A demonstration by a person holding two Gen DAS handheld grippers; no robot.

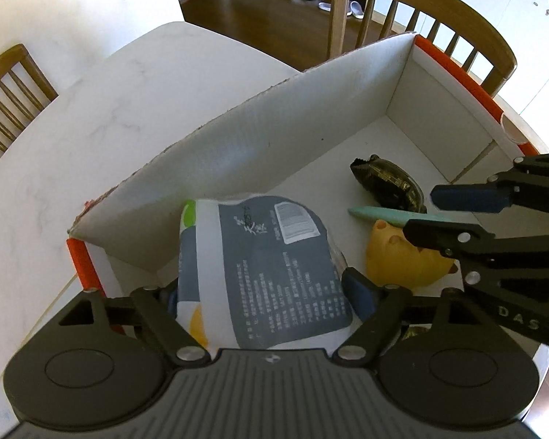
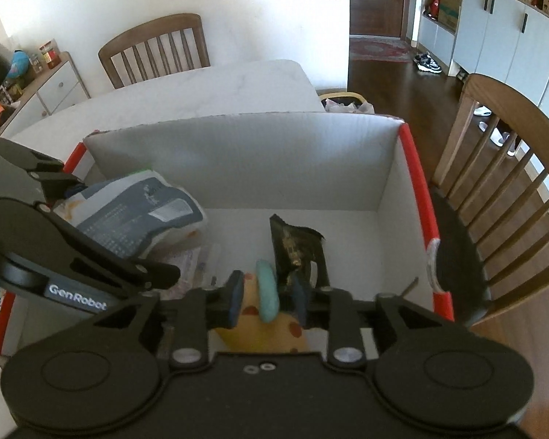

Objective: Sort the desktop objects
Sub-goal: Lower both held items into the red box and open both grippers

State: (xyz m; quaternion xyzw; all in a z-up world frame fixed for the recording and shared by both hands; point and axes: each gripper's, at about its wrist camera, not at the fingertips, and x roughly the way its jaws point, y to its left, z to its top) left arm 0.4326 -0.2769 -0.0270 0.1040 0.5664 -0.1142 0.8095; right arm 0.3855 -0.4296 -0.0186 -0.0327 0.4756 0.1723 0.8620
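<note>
My left gripper [image 1: 266, 291] reaches down into a white cardboard box [image 1: 238, 146] with red edges. Its jaws stand wide around a grey, white and green tissue pack [image 1: 263, 270], which lies in the box's left corner; the pads sit at its sides without squeezing it. My right gripper [image 2: 268, 301] is open over the box floor. A teal pen [image 2: 266, 292] lies loose between its blue pads [image 2: 236, 300], with a gap on each side. In the left wrist view the right gripper [image 1: 422, 214] comes in from the right with the teal pen [image 1: 380, 215] sticking out.
A yellow spotted toy [image 2: 274, 333] and a dark crumpled snack wrapper [image 2: 296, 245] lie in the box under and beyond the pen. The box stands on a white marble table [image 1: 91, 128]. Wooden chairs [image 2: 512, 168] stand around it.
</note>
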